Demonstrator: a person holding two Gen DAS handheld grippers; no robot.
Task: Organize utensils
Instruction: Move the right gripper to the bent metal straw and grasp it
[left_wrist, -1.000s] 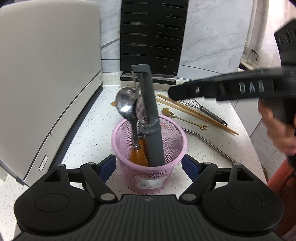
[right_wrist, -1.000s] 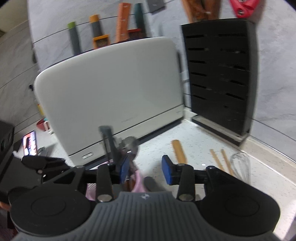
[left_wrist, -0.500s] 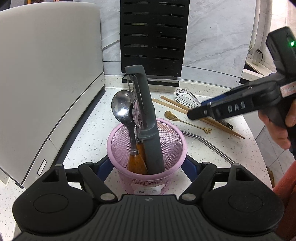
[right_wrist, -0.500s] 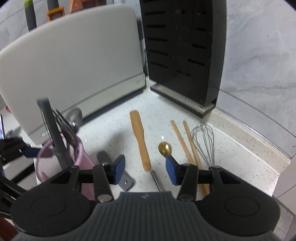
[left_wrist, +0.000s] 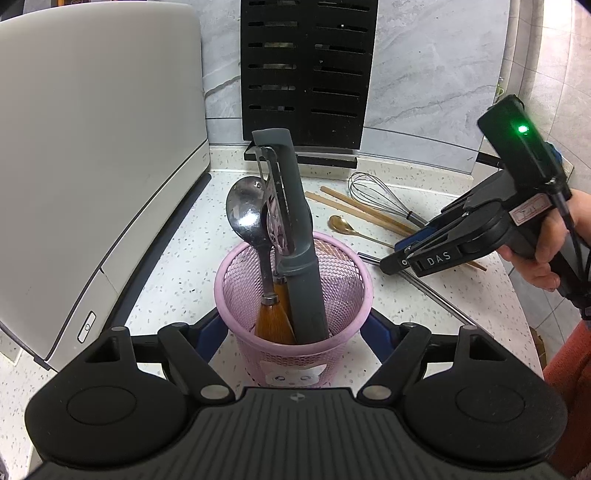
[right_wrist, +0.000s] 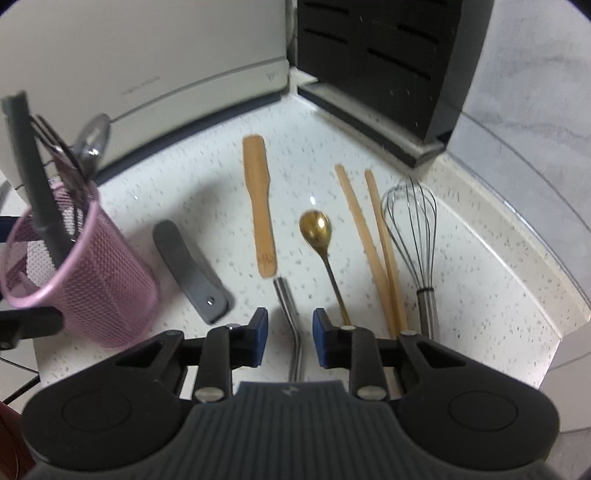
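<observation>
A pink mesh cup (left_wrist: 291, 358) stands between my left gripper's (left_wrist: 294, 332) blue pads. The jaws are closing and the pads meet its walls. It holds a grey peeler (left_wrist: 295, 240), a steel spoon (left_wrist: 243, 214) and a wooden-handled tool. My right gripper (right_wrist: 290, 334) points down at the counter, its jaws closing around a bent metal straw (right_wrist: 286, 306) with gaps left on both sides. Beside the straw lie a gold spoon (right_wrist: 316, 227), a wooden spatula (right_wrist: 258, 206), chopsticks (right_wrist: 369, 240), a whisk (right_wrist: 410, 218) and a grey utensil (right_wrist: 188, 269).
A large white appliance (left_wrist: 92, 166) fills the left side. A black knife block (left_wrist: 306, 74) stands at the back wall. The counter's edge (left_wrist: 524, 332) runs down the right, where a person's hand (left_wrist: 546, 254) holds the right gripper (left_wrist: 397, 256).
The right gripper came down and tipped toward the counter, and its jaws narrowed over the metal straw. The left jaws narrowed onto the pink cup.
</observation>
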